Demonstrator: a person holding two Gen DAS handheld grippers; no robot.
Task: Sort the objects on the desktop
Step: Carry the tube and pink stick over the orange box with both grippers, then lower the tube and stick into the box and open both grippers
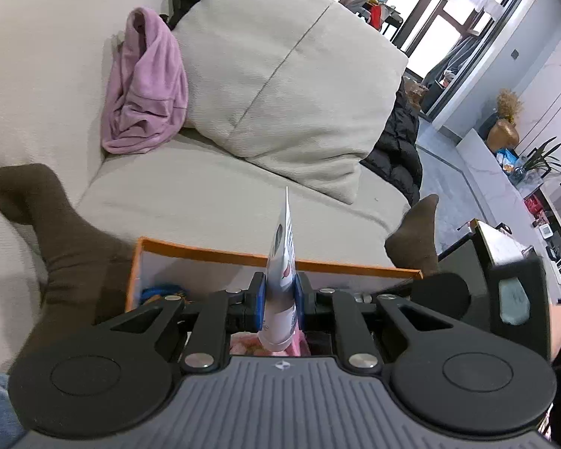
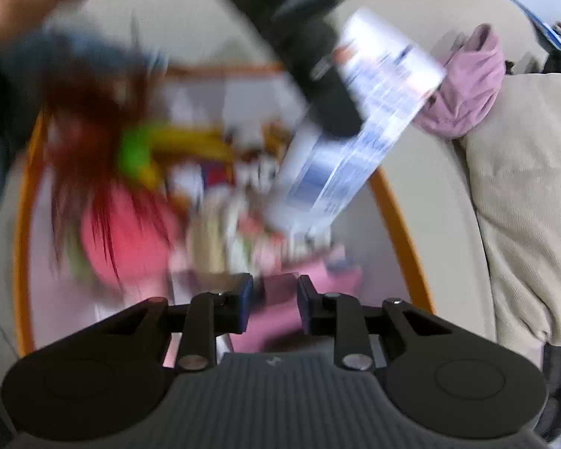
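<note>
My left gripper (image 1: 279,301) is shut on a white tube (image 1: 282,262) with a pink pattern, held upright above an orange-rimmed white box (image 1: 318,262). In the blurred right wrist view the same tube (image 2: 355,142) hangs in the left gripper (image 2: 318,75) over the box (image 2: 400,232), which holds several mixed items, among them a pink one, a green one and a yellow one. My right gripper (image 2: 274,301) is partly open with nothing between its pads, low over the near side of the box.
The box rests on a beige sofa (image 1: 205,194) with a large cushion (image 1: 288,75) and a lilac cloth (image 1: 146,86). Two feet in brown socks (image 1: 56,247) flank the box. A black jacket (image 1: 396,149) lies at the sofa's right end.
</note>
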